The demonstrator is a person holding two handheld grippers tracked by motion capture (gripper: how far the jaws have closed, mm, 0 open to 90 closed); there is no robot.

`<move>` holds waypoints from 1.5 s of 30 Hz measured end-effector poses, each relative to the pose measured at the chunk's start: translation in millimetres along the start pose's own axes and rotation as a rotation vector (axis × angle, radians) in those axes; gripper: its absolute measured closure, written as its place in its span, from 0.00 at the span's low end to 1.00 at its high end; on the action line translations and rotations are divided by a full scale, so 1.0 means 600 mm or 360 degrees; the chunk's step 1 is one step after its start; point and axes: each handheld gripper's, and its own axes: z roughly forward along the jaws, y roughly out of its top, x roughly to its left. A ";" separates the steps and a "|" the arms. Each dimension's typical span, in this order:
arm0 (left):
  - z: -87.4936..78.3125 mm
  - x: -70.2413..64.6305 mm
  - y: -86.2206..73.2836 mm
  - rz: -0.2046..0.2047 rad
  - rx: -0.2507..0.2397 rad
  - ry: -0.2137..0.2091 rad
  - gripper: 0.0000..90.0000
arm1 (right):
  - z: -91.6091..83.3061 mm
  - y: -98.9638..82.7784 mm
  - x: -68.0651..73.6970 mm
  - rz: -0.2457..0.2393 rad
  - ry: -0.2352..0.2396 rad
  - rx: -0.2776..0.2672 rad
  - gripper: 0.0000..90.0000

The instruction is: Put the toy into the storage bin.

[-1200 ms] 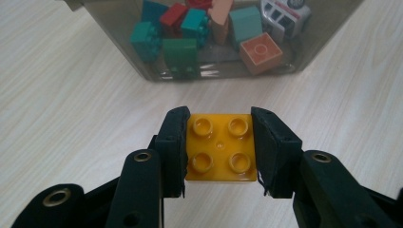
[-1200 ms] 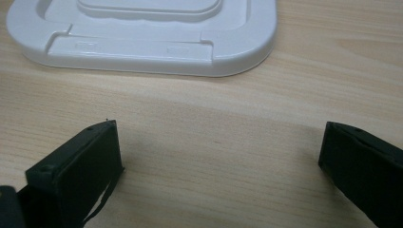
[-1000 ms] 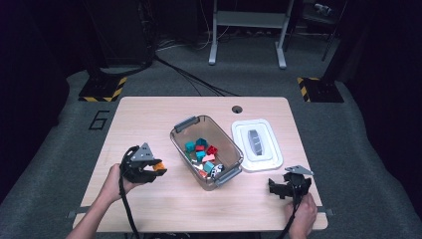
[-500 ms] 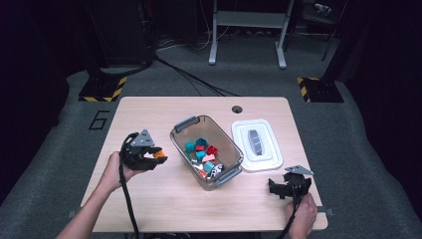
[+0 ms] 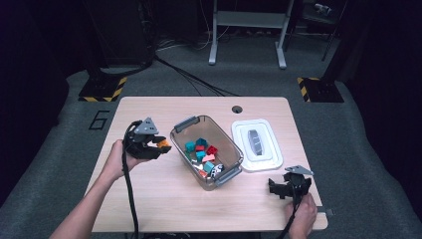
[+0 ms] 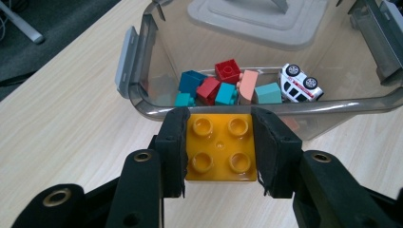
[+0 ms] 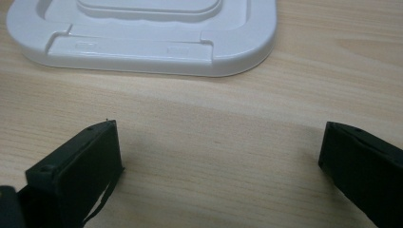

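Left gripper is clamping a yellow brick just short of the clear bin ahead — right gripper is resting with jaws apart on the tabletop, white lid ahead.

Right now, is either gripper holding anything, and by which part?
The left gripper holds a yellow brick by its two opposite sides, studs facing the camera, just short of the bin. The right gripper is open and holds nothing.
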 end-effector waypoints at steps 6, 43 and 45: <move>0.002 0.011 0.013 -0.0014 0.0016 0.0010 0.66 | 0.000 0.000 0.001 0.0007 0.0000 0.0003 0.00; 0.101 -0.009 0.093 0.0005 0.0040 -0.0106 0.66 | 0.000 0.000 0.001 0.0008 0.0000 0.0003 0.00; 0.110 -0.010 0.088 0.0001 0.0052 -0.0115 0.66 | 0.000 0.000 0.000 0.0008 0.0000 0.0003 0.00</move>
